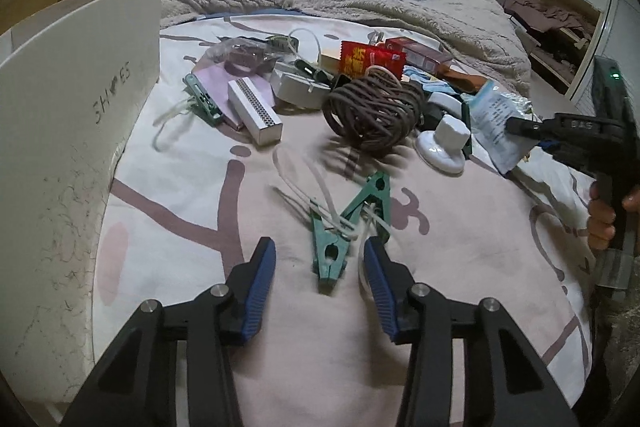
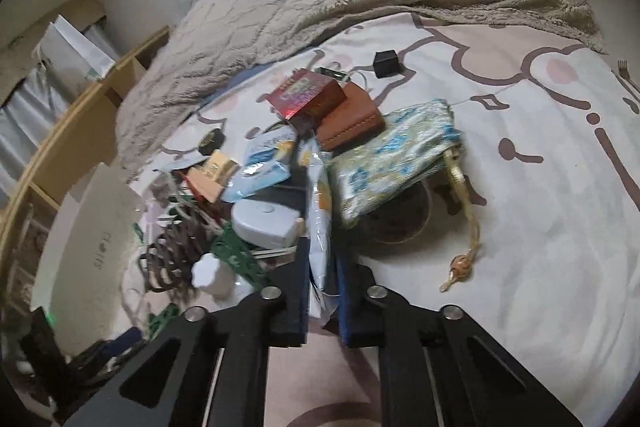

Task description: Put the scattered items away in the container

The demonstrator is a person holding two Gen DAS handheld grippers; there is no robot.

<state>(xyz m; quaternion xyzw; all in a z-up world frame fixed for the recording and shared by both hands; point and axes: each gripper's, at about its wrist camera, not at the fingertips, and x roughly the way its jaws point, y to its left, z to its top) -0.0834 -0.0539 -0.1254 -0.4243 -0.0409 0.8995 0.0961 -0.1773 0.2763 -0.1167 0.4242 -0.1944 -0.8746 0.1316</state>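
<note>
Left gripper [image 1: 320,275]: fingers spread either side of a green clip [image 1: 330,255] lying on the bedsheet [image 1: 168,187], pads clear of it; a second clip [image 1: 370,195] and white cords [image 1: 320,195] lie tangled just beyond. Right gripper [image 2: 323,301]: fingers pinching the lower end of a blue-white packet [image 2: 320,223]. Beyond: pile with brown cord coil [image 1: 372,115], silver box [image 1: 256,111], red box [image 2: 306,97], brocade pouch [image 2: 394,157]. White container [image 1: 76,99] stands left of the pile.
</note>
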